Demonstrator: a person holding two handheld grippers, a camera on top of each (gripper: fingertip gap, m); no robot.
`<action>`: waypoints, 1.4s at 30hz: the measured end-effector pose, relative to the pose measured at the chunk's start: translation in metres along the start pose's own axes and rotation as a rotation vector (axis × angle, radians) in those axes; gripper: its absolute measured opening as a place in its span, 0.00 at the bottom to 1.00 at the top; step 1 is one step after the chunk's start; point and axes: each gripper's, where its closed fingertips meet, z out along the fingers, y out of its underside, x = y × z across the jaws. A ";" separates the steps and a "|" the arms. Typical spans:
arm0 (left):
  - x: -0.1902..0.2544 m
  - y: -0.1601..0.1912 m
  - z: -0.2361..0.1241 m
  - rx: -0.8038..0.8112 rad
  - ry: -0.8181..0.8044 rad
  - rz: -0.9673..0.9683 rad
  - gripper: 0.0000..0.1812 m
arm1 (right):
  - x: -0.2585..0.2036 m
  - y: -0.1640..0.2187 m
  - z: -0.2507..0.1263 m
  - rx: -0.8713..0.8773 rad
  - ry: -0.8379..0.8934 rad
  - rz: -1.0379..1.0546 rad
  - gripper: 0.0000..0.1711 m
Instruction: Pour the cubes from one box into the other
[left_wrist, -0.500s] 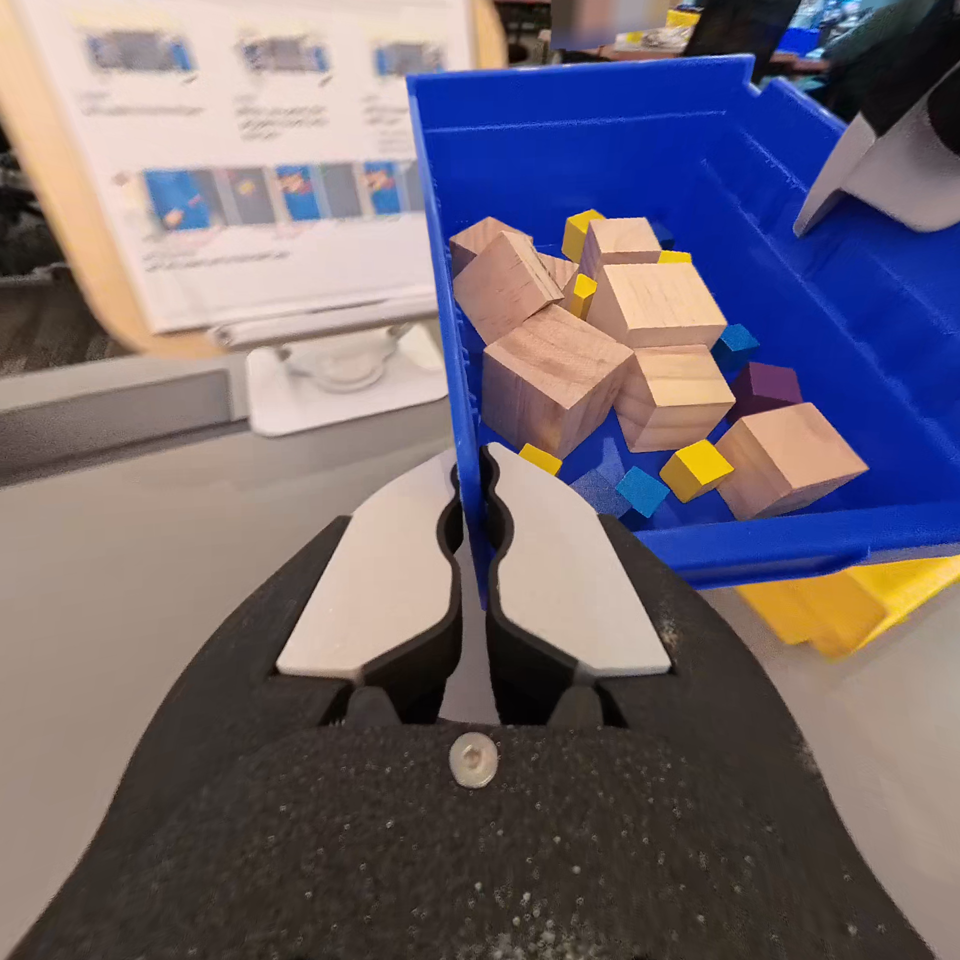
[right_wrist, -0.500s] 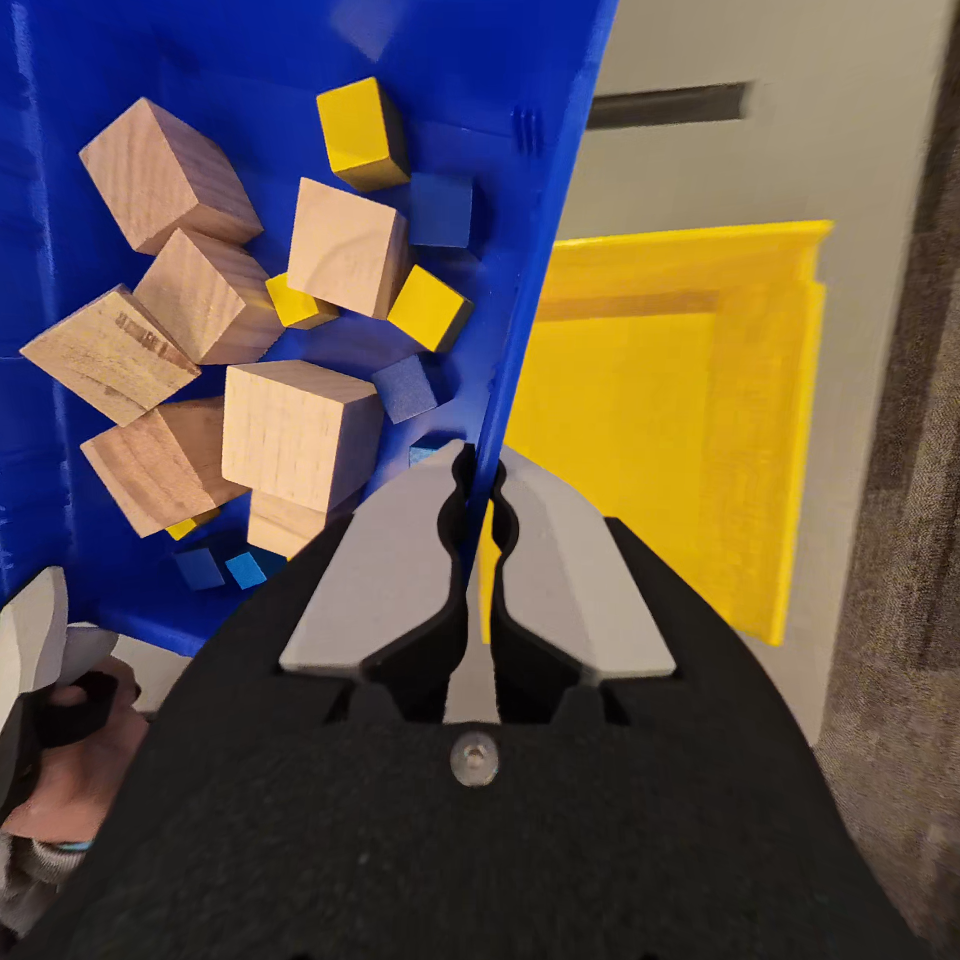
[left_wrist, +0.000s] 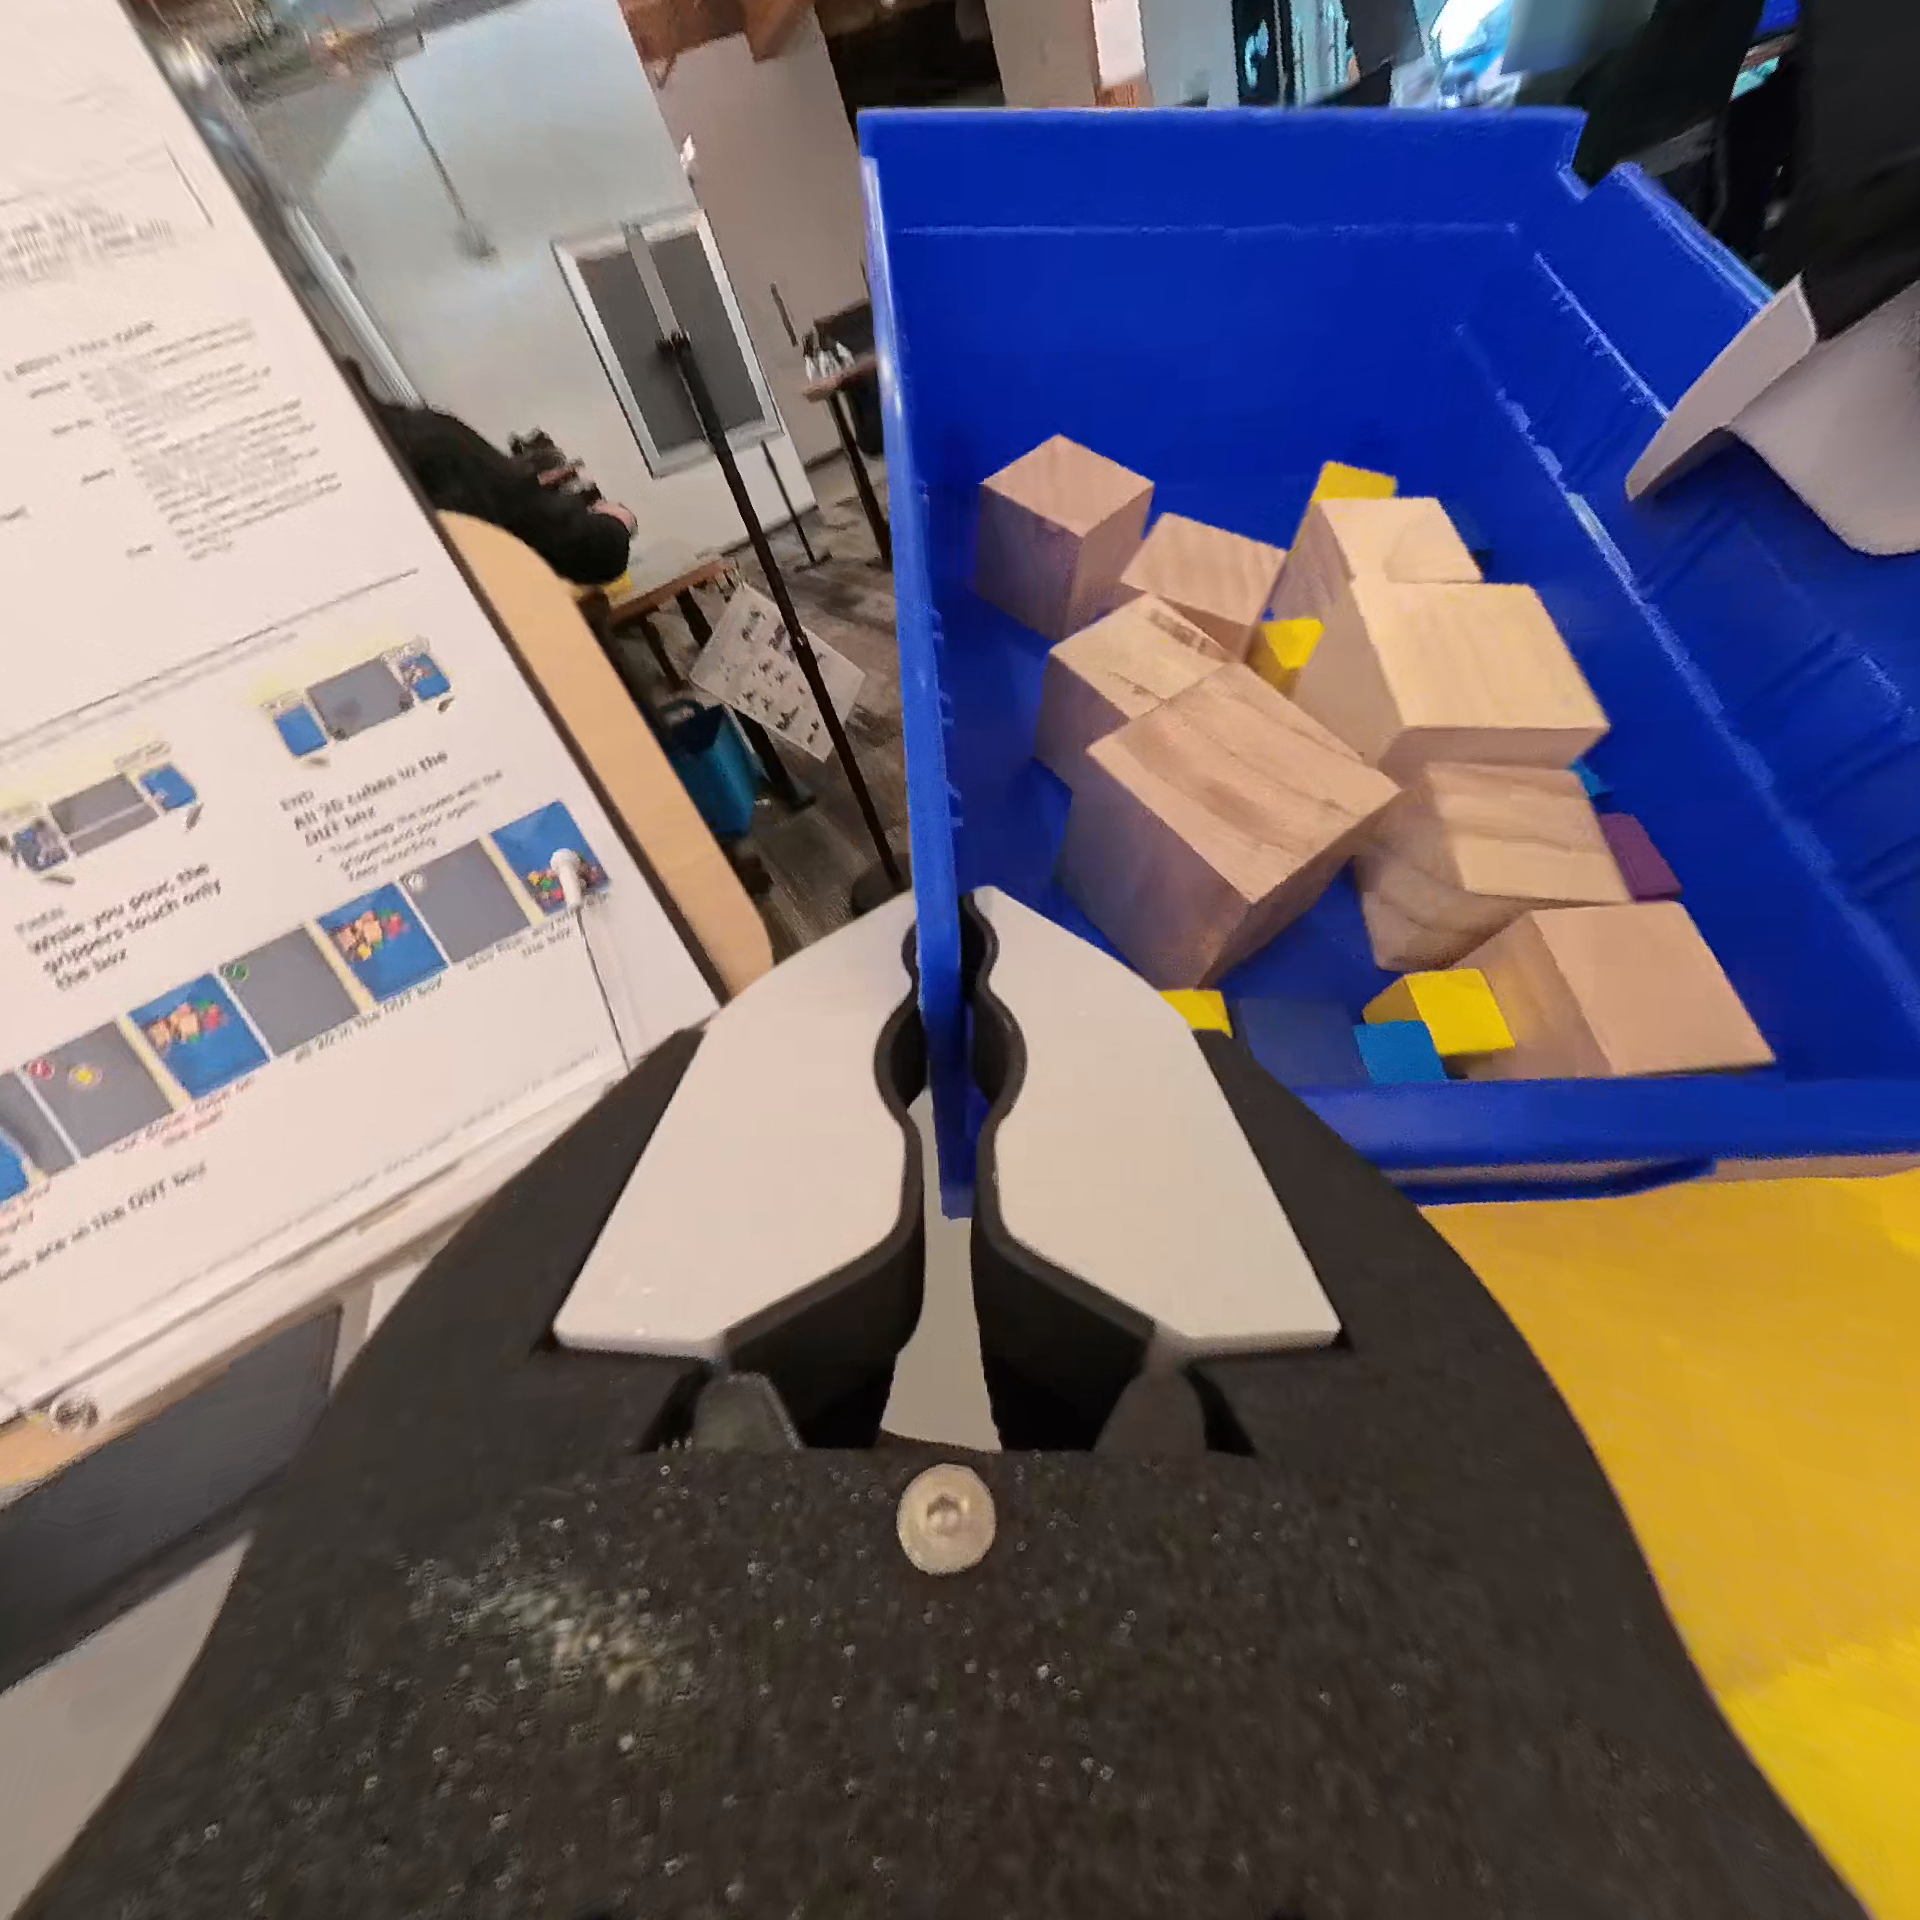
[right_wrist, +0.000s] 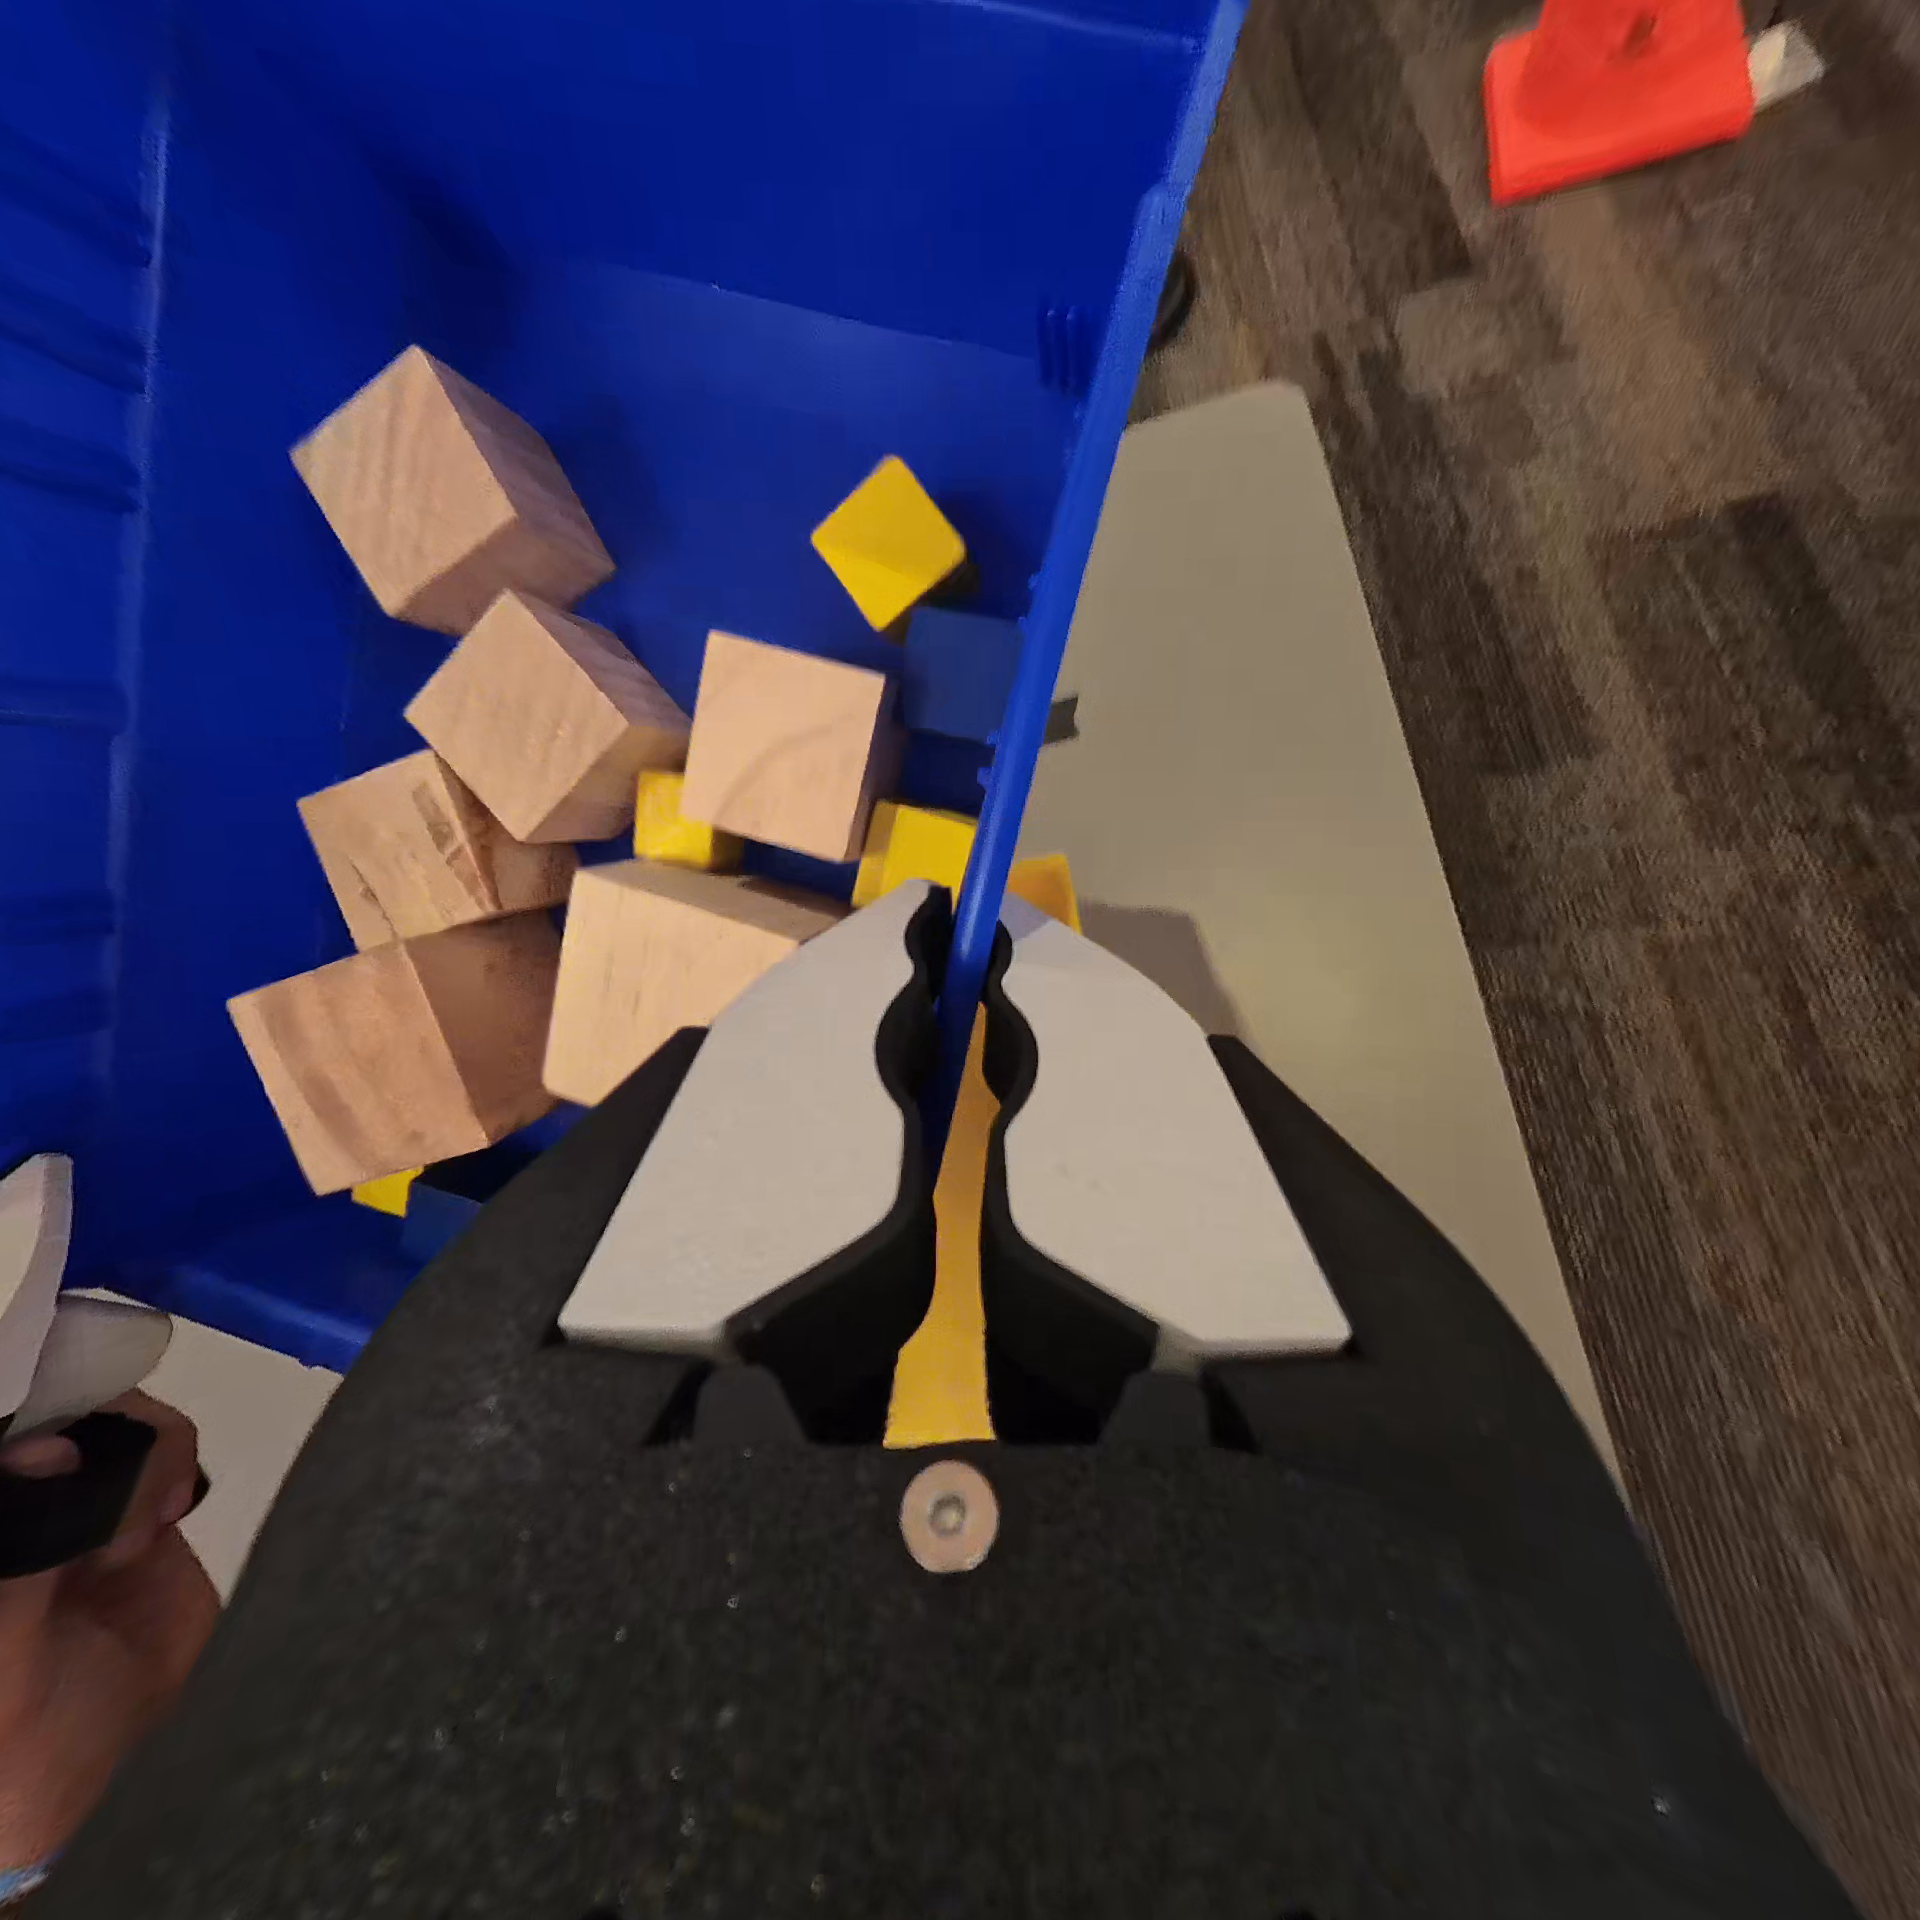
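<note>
Left tool (left_wrist: 943, 1023) pinching blue box (left_wrist: 1247, 343) wall

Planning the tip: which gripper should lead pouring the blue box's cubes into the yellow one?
Left, likely. Left gripper and right gripper each clamp a wall of the blue box; the yellow box shows just past the right's wall, so raising the left tips the cubes toward it.

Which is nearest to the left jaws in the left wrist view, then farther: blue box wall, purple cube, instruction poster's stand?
1. Blue box wall: clamped between the left gripper's jaws.
2. Purple cube: inside the box, right.
3. Instruction poster: off to the left, behind.
</note>
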 end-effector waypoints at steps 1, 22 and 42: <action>-0.002 0.000 0.006 0.036 -0.020 0.023 0.01 | 0.001 -0.003 0.005 0.041 -0.016 0.002 0.02; -0.016 -0.017 0.021 0.540 -0.160 0.316 0.01 | -0.004 -0.031 0.009 0.557 -0.288 0.131 0.02; -0.004 -0.020 0.032 0.742 -0.152 0.465 0.02 | 0.013 -0.033 0.000 0.735 -0.336 0.193 0.02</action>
